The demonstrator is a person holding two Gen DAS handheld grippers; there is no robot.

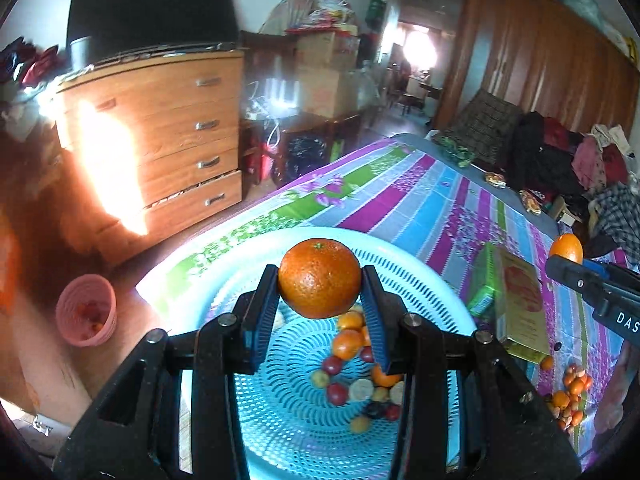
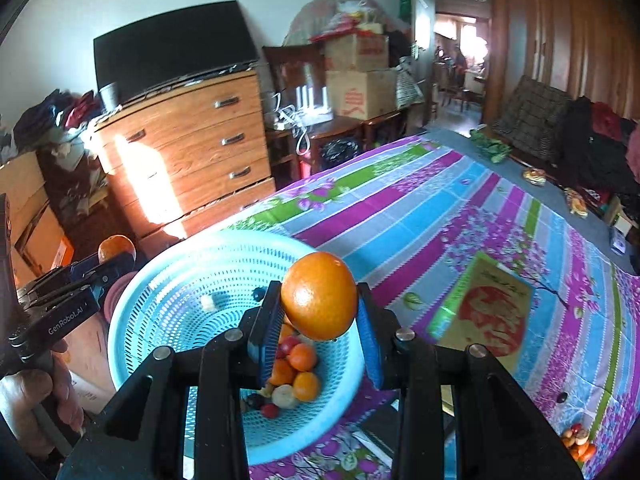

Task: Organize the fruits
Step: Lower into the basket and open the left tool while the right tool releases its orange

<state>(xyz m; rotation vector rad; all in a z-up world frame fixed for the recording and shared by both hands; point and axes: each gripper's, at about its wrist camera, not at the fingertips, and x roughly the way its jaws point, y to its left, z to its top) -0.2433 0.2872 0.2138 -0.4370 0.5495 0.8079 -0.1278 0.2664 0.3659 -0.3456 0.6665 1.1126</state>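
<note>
Two oranges [image 1: 319, 278] [image 2: 319, 295], one per gripper; one basket [image 1: 420, 280].

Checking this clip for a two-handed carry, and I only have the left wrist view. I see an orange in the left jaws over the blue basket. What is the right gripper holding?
Observer: The right gripper is shut on a second orange.
Operator: Is it near the basket too?
Observer: Yes. In its own view the blue basket lies right behind that fruit, with the small fruit in the bowl below.
Operator: Any sign of the person?
Observer: A hand grips the handle of the left gripper, which carries its orange.
</note>
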